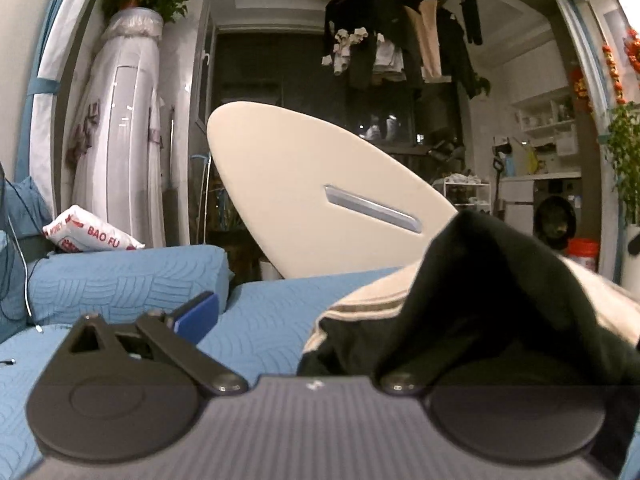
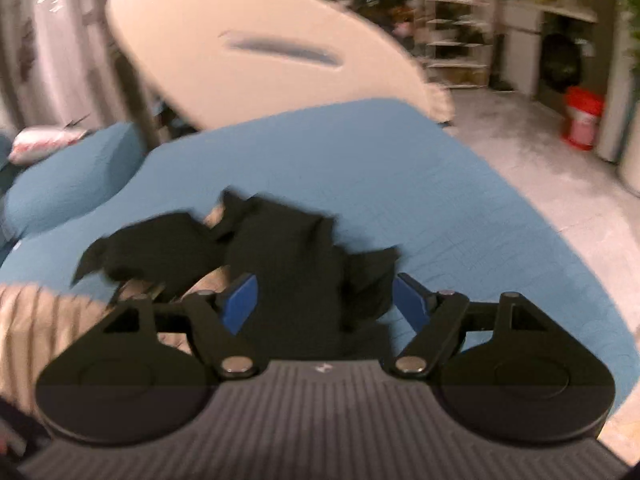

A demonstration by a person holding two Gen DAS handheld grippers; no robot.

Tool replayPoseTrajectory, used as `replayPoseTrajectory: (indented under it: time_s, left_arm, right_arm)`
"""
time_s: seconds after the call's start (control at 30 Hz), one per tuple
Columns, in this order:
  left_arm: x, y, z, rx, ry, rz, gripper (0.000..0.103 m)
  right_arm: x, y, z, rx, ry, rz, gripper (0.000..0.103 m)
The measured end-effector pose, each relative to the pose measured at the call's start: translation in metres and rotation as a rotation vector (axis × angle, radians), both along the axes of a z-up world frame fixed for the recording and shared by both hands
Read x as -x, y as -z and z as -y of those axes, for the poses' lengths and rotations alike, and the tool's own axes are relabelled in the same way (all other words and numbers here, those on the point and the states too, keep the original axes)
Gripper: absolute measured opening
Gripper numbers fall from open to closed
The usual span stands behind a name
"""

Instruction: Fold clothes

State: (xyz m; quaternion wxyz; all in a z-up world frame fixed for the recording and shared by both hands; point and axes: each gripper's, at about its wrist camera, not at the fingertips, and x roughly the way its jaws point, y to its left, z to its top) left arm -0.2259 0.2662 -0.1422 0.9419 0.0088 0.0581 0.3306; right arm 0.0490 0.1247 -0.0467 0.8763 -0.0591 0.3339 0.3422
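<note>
The dark garment [image 2: 288, 248] lies crumpled on the blue quilted sofa cover [image 2: 400, 184], with a striped beige piece [image 2: 44, 312] beside and partly under it. Judging by the heap, the folding is at an early stage: the cloth is bunched, not spread flat.

The right gripper [image 2: 324, 300] has its fingers [image 2: 240, 300] standing wide apart. Dark cloth sits between them, but neither blue pad presses on it, so it holds nothing.

The left gripper [image 1: 320, 312] shows only 1 blue finger [image 1: 198, 314], off to the left. The other is buried under the dark garment [image 1: 480, 300], which drapes over that side of the tool. The visible finger stands well clear of the cloth, so the fingers look open, with fabric resting on the tool rather than pinched.

The next move probably calls for finding an edge or corner of the garment, gripping it and drawing it out flat.

There is open cover beyond the heap and to the right in the right wrist view. The sofa's edge curves near on the right, with bare floor [image 2: 520, 140] beyond. A tilted cream oval board [image 2: 240, 40] stands behind the far edge, and a blue cushion [image 2: 72, 168] bounds the left.
</note>
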Motion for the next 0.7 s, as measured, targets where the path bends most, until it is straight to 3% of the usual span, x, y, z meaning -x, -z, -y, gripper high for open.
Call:
replayPoseTrajectory:
  time_s: [0.07,0.17,0.27,0.37,0.47,0.57,0.7]
  left_arm:
    - [0.002,0.000,-0.003,0.011,-0.002,-0.002,0.103]
    - [0.003,-0.002,-0.008,0.025,-0.005,0.002,0.103]
    - [0.001,-0.003,-0.012,0.050,0.000,-0.001,0.103]
    - [0.001,-0.001,-0.014,0.082,0.008,-0.002,0.103]
    - [0.002,0.000,-0.019,0.110,0.008,-0.004,0.103]
    - [0.001,0.003,-0.020,0.119,0.010,-0.017,0.103]
    - [0.000,0.006,-0.021,0.123,0.019,-0.043,0.103]
  right_arm:
    - [0.028,0.006,-0.016,0.063,-0.115,0.046,0.077]
    - [0.052,0.016,-0.039,0.150,-0.172,0.097,0.077]
    - [0.067,0.028,-0.050,0.170,-0.176,0.133,0.077]
    - [0.080,0.038,-0.058,0.146,-0.242,0.052,0.077]
    - [0.088,0.054,-0.071,0.137,-0.309,0.034,0.077]
    - [0.102,0.084,-0.101,0.157,-0.414,-0.026,0.077]
    - [0.121,0.132,-0.150,0.324,-0.499,0.029,0.084]
